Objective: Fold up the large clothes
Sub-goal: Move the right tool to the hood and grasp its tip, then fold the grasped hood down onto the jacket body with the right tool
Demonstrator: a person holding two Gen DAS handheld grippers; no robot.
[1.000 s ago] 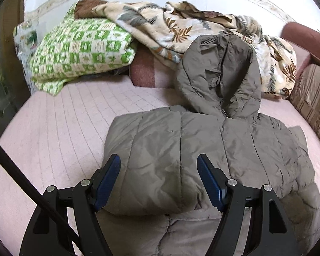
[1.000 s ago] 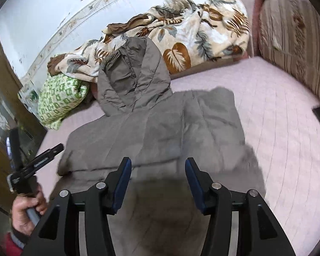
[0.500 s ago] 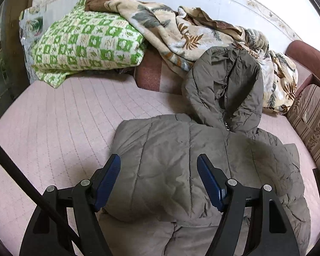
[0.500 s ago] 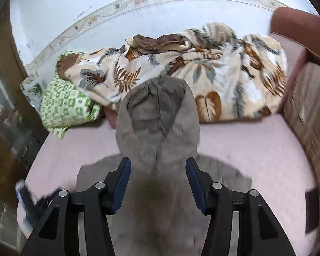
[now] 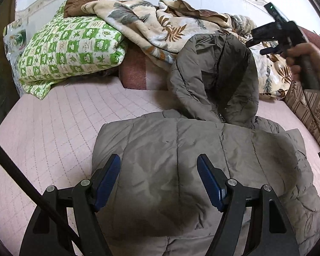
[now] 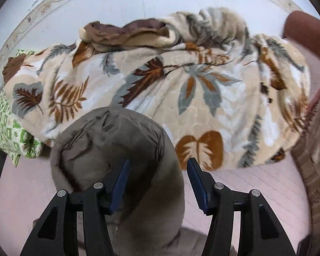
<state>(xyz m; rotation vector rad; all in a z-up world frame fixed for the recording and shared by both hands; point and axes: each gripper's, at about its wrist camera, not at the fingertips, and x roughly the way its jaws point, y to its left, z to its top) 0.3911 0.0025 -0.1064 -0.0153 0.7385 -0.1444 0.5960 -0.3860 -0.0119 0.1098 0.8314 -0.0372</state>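
Lengthwise, jacket (image 5: 181, 160) lies flat, hood (image 5: 215, 74) toward blanket (image 5: 160, 25).

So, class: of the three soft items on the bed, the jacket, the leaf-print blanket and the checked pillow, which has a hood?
The grey-brown puffer jacket; its hood leans on the leaf-print blanket. The green-checked pillow has none.

Two wrist fisheyes angled down, left over the jacket (image 5: 181, 170) body, right nearer its hood (image 6: 117, 149), both sharing that hood

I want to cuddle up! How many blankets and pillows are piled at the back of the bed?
2: a leaf-print blanket heaped along the wall behind the coat's hood, and a green checked pillow at its left end. More may hide underneath.
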